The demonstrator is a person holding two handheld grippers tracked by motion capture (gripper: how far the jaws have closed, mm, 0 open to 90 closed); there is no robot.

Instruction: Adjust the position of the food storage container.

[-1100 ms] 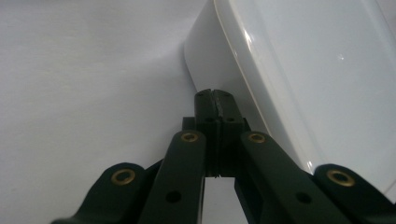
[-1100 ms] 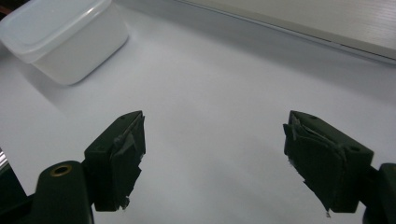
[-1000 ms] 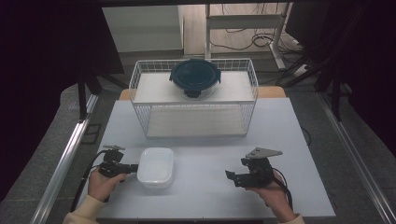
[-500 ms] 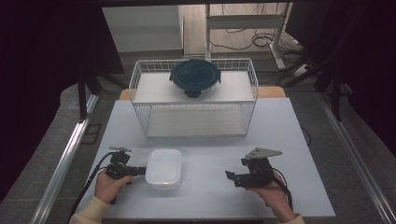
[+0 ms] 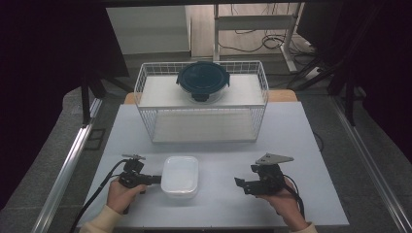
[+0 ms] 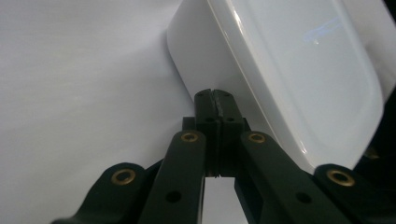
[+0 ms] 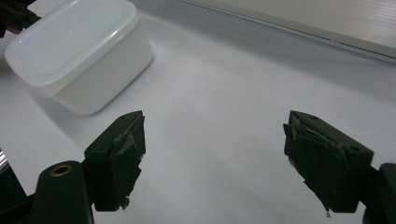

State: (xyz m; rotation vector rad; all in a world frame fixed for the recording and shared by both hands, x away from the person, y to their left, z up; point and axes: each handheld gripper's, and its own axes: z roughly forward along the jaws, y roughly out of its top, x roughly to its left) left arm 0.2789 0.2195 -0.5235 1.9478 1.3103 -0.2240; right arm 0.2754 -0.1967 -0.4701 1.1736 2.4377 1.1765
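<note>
Two hand-held grippers are flanking the white container [image 5: 180,175] near the surface's front edge: left hand-held gripper [image 5: 154,179], jaws closed and empty, is touching its side; right hand-held gripper [image 5: 240,184] is gaping open, well apart

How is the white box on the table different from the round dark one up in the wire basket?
The white box is rectangular with rounded corners; the round container is circular. The white box has a pale lid, the round container a dark blue-green lid with clip tabs. The white box sits on the table between the grippers; the round container sits on the wire basket's upper shelf. Both are lidded food containers.
</note>
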